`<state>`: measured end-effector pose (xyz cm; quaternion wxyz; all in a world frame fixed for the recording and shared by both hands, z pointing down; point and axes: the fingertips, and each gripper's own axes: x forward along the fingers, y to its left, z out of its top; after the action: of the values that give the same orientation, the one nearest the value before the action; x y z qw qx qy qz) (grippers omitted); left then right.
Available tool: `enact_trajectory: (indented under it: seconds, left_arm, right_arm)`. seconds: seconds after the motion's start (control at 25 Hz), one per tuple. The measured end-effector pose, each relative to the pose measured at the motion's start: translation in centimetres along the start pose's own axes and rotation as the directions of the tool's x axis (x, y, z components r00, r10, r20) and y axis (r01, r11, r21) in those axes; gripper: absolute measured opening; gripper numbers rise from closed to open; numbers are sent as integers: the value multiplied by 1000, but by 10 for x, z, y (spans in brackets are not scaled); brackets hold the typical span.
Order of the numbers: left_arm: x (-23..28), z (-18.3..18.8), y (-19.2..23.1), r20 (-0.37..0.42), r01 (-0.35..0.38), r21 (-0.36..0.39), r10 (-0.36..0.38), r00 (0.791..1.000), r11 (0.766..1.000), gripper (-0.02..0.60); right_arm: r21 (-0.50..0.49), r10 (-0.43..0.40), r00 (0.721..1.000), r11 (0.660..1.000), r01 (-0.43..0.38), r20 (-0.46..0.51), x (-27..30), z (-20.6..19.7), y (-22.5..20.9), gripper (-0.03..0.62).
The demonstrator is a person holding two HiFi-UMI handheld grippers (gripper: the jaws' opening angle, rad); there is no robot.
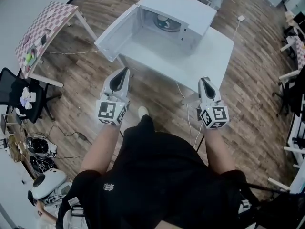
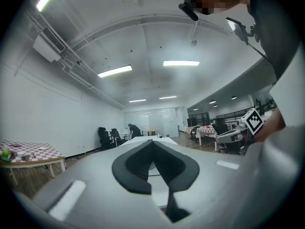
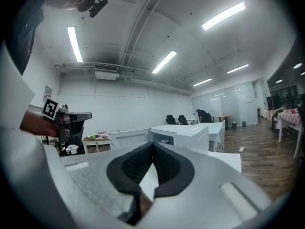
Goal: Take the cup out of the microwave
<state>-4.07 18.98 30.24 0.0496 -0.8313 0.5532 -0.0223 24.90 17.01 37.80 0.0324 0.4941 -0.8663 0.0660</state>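
A white microwave (image 1: pixel 177 5) stands on a white table (image 1: pixel 212 51), its door (image 1: pixel 116 35) swung open to the left. Inside, on the turntable, stands a small cup (image 1: pixel 163 21). The right gripper view shows the microwave (image 3: pixel 186 136) ahead, the cup (image 3: pixel 164 140) just visible in its opening. Both grippers are held short of the table's near edge, pointing level towards it. My left gripper (image 1: pixel 126 71) is below the open door, and its jaws (image 2: pixel 152 142) meet at the tips with nothing between them. My right gripper (image 1: pixel 205 79) is near the table's front right, also shut and empty (image 3: pixel 152 145).
A table with a checked cloth (image 1: pixel 45 25) stands at the far left, and a black chair (image 1: pixel 16 92) is near it. Cables (image 1: pixel 190 120) run over the wooden floor under the white table. More desks and chairs (image 1: pixel 293 80) line the right side.
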Motion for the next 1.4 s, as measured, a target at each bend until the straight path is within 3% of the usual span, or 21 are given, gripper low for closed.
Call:
enact_trajectory:
  seconds: [0.36,0.64,1.0,1.24,1.4]
  left_arm:
    - [86,-4,91,22,88,-8,-88,996,996,2]
    - [139,-12,145,36,140,-19,-139,990,990,3]
    - [186,-13,173,58,181,-16,-180,982,983,3]
    - [215,-26,165,53,212,35,-214,975,977,3]
    - [242,-44,164,35,225,8,-226,974,974,3]
  right_arm:
    - [9,-69,998,998,69,-7,114,21,2,1]
    - [17,-76,997,997,76,2,193,34,18,1]
    - [-16,-75,997,997,75,25,271,43,23,2]
    - [-9,-74,997,997,74,-19,309,29,5,1]
    - [-36,-81,996,996,80,-46,337,17,-9,2]
